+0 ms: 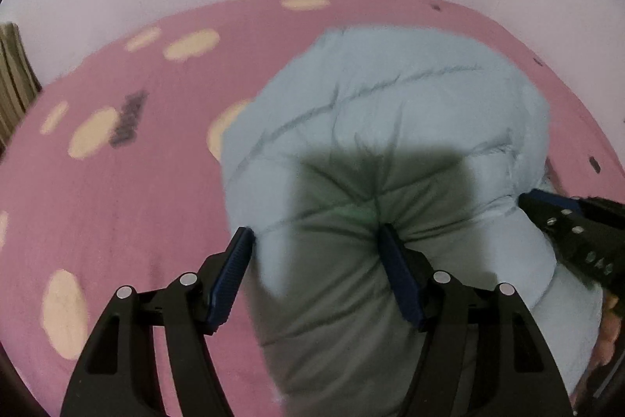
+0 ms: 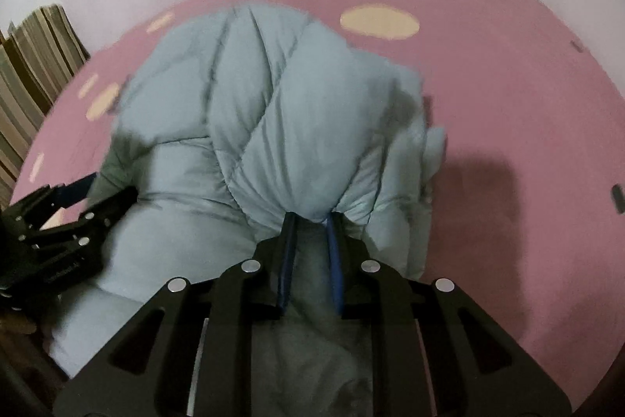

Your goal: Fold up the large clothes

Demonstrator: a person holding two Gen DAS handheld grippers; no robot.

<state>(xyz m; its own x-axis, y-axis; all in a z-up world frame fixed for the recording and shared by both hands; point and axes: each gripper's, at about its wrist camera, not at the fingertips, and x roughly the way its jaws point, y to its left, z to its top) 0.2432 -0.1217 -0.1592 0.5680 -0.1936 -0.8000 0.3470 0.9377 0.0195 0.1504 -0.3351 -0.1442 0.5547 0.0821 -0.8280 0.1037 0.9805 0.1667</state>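
Both grippers (image 1: 316,241) (image 2: 310,221) pinch our puffy jacket (image 1: 390,96) at lower centre; soft, light, slippery, so we grip quilted seams.

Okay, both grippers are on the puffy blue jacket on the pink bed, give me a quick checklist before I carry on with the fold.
1. Right gripper pinching a bunch of the jacket: ok, fabric gathers tightly between its fingers.
2. Left gripper holding the jacket's thick padded edge: ok, fingers stand wide with padding filling the gap.
3. Both grips on the same near edge: ok.
4. Bed sheet beyond the jacket free for laying it down: ok.
5. Sleeves tucked in: cannot tell, the bulk hides them.
6. Pictures sharp: not ok, blurred.
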